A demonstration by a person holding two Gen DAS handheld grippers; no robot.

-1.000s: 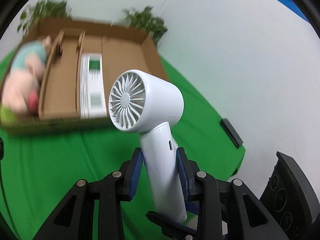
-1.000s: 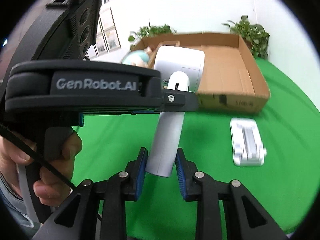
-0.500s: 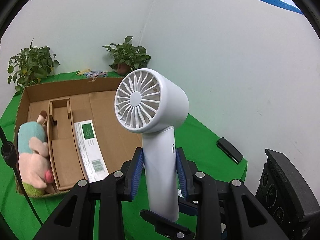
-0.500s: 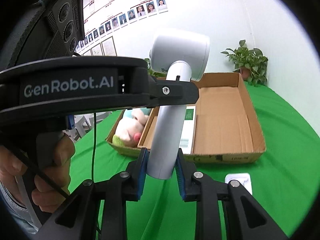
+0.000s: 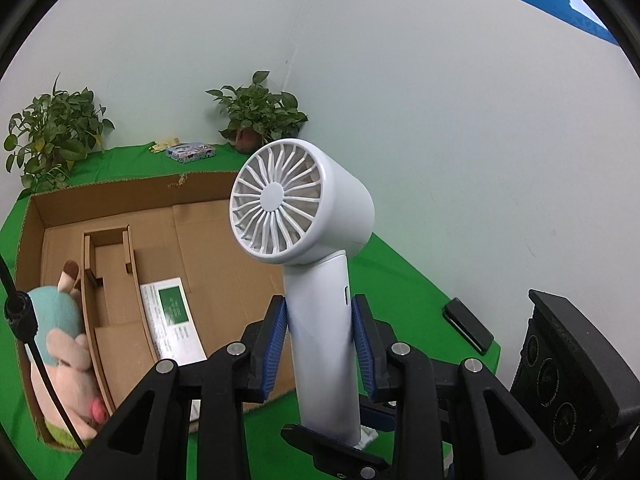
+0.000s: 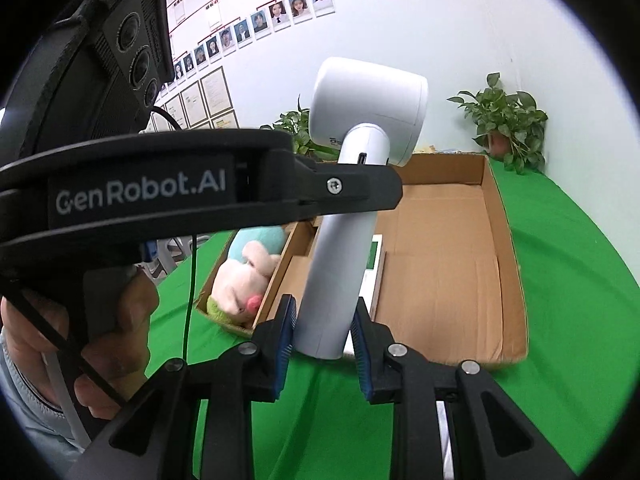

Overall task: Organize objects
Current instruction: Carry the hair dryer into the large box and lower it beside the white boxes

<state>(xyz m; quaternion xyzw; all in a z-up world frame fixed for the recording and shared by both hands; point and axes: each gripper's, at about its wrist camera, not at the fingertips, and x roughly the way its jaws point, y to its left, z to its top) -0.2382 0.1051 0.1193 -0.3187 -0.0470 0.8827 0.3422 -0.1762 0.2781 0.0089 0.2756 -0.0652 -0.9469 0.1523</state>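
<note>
Still, the left gripper (image 5: 320, 344) squeezed the white fan (image 5: 320, 280) above the cardboard box (image 5: 100, 190), the right gripper (image 6: 323, 342) maybe only touching it, so it could slip and fall outside.

- the left gripper (image 5: 320, 340) points forward and slightly up, its blue-padded jaws closed on the handle of the white handheld fan (image 5: 308, 248), pads pressing both sides.
- the right gripper (image 6: 325, 336) sits lower on the same handle, near its base; its jaws flank the handle, with contact hard to confirm.
- the left hand (image 6: 100, 340) wraps the left gripper's black grip, fingers (image 6: 120, 312) curled round it, seen from the right wrist view.
</note>
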